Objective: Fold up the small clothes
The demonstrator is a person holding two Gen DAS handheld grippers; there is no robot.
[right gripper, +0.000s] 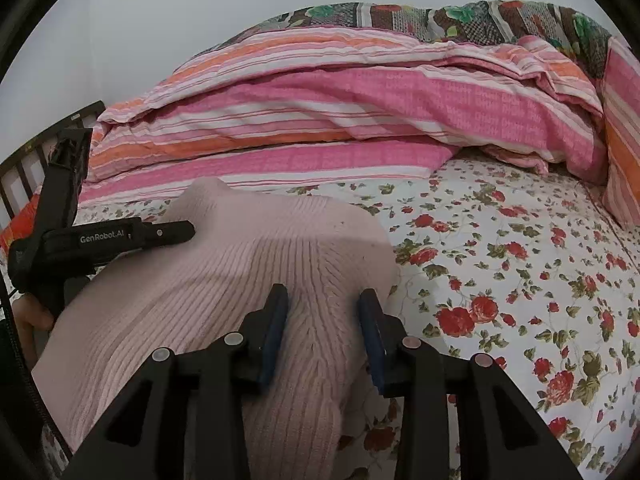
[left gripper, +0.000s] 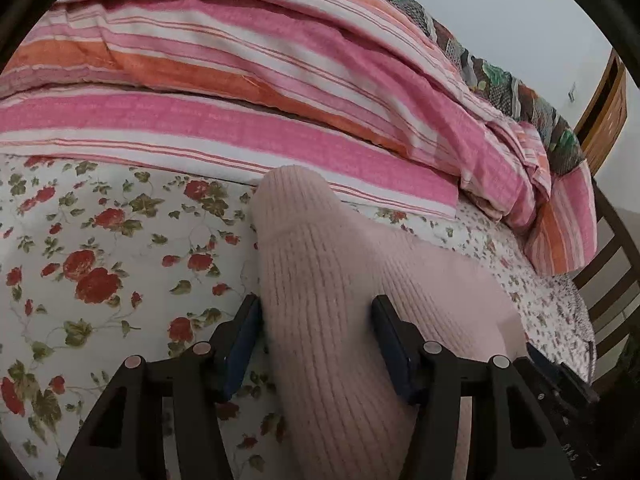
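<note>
The pink ribbed sweater [right gripper: 224, 280] lies on the floral bed sheet [right gripper: 500, 280], soft, light and floppy, best pinched at a sleeve or hem edge; the left tongs [left gripper: 316, 316] straddle a sleeve half-wide, the right tongs [right gripper: 323, 308] straddle a bunched fold, narrower.

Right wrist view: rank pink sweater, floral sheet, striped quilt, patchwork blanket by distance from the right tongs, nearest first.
1. Pink ribbed sweater: between the fingers of the right tongs.
2. Floral sheet: under and to the right of them.
3. Pink-and-orange striped quilt: heaped behind the sheet.
4. Patchwork blanket: on top at the back, by the wall.
</note>
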